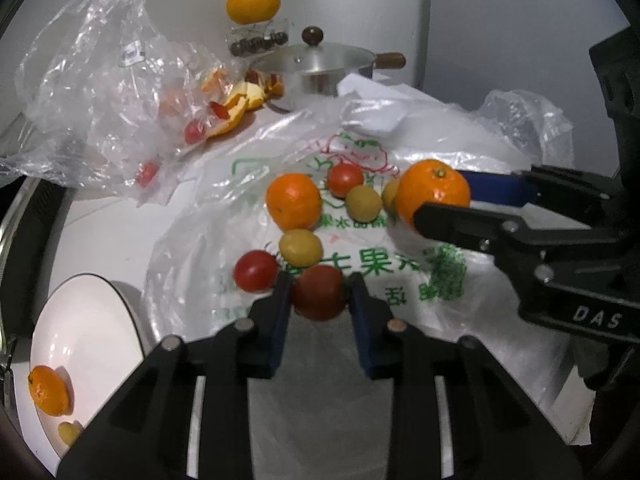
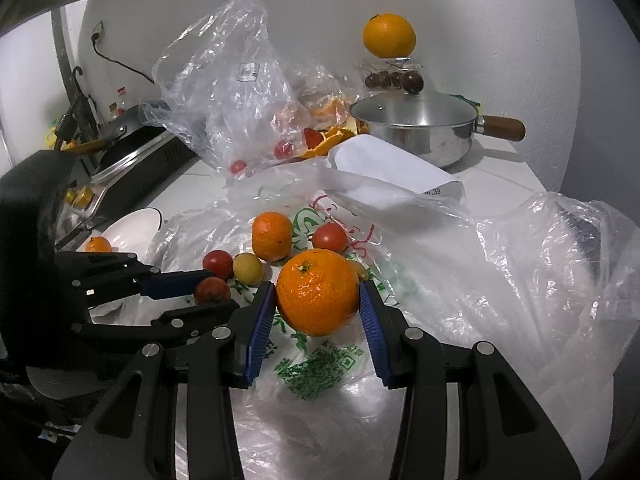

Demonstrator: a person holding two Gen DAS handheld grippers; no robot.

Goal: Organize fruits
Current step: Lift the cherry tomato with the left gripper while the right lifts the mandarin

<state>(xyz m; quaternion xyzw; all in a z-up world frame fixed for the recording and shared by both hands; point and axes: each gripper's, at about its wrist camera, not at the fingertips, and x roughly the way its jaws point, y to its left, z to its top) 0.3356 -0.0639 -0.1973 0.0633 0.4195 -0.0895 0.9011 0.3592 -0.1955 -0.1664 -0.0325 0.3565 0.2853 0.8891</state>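
Fruit lies on a printed white plastic bag (image 1: 380,268) (image 2: 320,364). My left gripper (image 1: 319,294) (image 2: 208,294) is shut on a red tomato (image 1: 319,292) (image 2: 212,290), its blue pads pressing both sides. My right gripper (image 2: 318,294) (image 1: 438,196) is shut on a tangerine (image 2: 318,292) (image 1: 434,190). Still on the bag are another tangerine (image 1: 294,206) (image 2: 272,236), two more red tomatoes (image 1: 256,271) (image 1: 345,179) and yellow-green small fruits (image 1: 301,246) (image 1: 363,203). A white plate (image 1: 80,344) (image 2: 134,228) at the left holds a tangerine (image 1: 48,390) (image 2: 98,245) and a small yellow fruit (image 1: 70,432).
A clear crumpled bag (image 1: 100,80) (image 2: 232,92) with small tomatoes stands behind, beside orange peels (image 1: 240,104). A lidded steel pot (image 1: 324,68) (image 2: 424,124) sits at the back, and an orange (image 1: 253,2) (image 2: 389,35) rests on a clear box. A stove (image 2: 132,160) is at the left.
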